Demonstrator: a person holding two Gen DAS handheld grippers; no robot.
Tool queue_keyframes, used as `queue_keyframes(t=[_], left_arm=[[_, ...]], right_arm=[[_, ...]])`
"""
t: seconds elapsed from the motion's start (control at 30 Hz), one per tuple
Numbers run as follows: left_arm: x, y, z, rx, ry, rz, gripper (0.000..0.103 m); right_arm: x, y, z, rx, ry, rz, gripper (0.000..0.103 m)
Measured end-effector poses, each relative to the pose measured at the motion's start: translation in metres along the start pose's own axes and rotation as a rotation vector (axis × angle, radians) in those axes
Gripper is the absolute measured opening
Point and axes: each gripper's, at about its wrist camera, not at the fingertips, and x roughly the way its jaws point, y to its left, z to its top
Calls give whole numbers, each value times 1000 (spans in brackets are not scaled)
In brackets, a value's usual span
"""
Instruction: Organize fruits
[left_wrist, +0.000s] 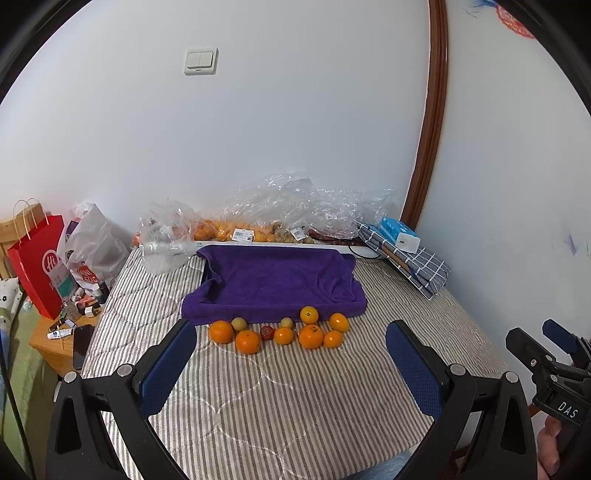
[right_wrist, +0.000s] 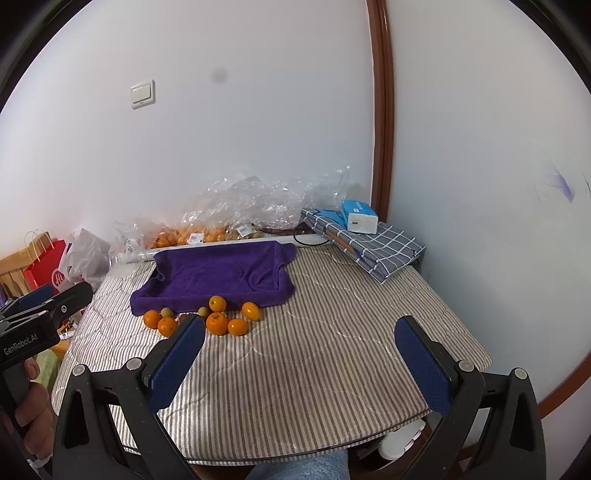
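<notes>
Several oranges (left_wrist: 311, 336) (right_wrist: 217, 323), two small greenish-brown fruits (left_wrist: 239, 324) (right_wrist: 167, 312) and one small dark red fruit (left_wrist: 266, 332) lie in a loose cluster on the striped table cover, just in front of a tray draped with a purple towel (left_wrist: 273, 280) (right_wrist: 218, 273). My left gripper (left_wrist: 290, 338) is open and empty, held above the table short of the fruit. My right gripper (right_wrist: 301, 334) is open and empty, to the right of the fruit. The right gripper also shows in the left wrist view (left_wrist: 546, 354).
Clear plastic bags with more oranges (left_wrist: 229, 230) (right_wrist: 192, 234) lie along the back wall. A folded checked cloth (left_wrist: 413, 258) (right_wrist: 373, 247) with a blue tissue box (left_wrist: 399, 230) (right_wrist: 358, 216) sits at back right. A red bag (left_wrist: 37, 266) and clutter stand left of the table.
</notes>
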Motion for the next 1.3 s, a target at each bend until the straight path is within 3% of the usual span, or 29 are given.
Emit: queue_keyframes(t=[1.3], left_arm=[[3, 7, 3, -17, 3, 7, 103]], right_arm=[[3, 15, -5, -11, -5, 35, 101]])
